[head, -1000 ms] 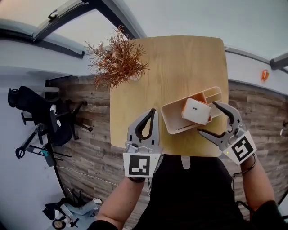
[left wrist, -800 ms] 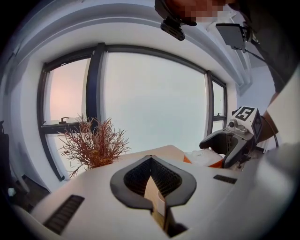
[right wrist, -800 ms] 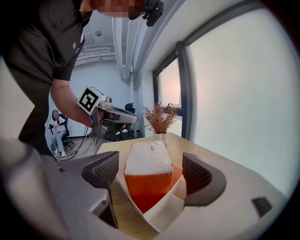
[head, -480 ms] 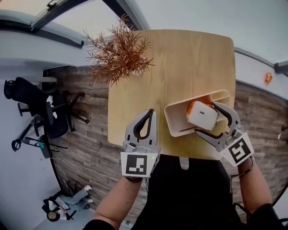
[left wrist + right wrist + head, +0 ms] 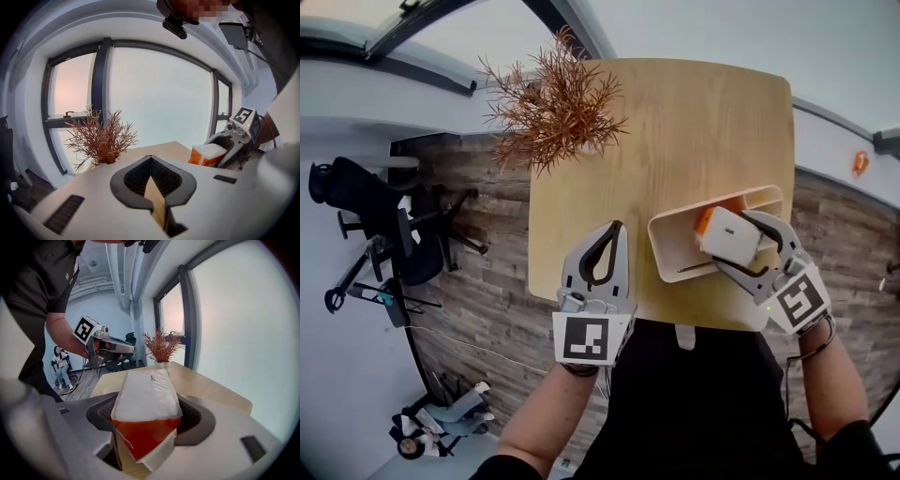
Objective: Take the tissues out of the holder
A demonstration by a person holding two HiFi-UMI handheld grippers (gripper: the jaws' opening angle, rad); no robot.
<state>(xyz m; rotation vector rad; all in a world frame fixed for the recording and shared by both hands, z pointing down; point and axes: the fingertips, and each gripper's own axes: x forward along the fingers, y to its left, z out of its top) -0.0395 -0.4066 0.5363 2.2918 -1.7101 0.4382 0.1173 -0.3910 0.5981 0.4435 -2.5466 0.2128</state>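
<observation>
Over the near right part of the table [image 5: 675,131], the tissue pack [image 5: 147,397] sits in the right half of the open holder [image 5: 664,246], rising above its rim and tilted. The right tongs [image 5: 733,241] are the ones on it. They reach in from the person's side and close around the pack, one jaw along each flank, and the pads look to meet its sides. Seen from the right gripper view, the pack's long axis runs along the line of the tongs, away from the hand and towards the dried plant [image 5: 553,108], with its orange end nearest the hand and its white face up. A lift out would likely go up and back along that axis. The left tongs [image 5: 617,228] rest clenched and empty, left of the holder and apart from the pack
</observation>
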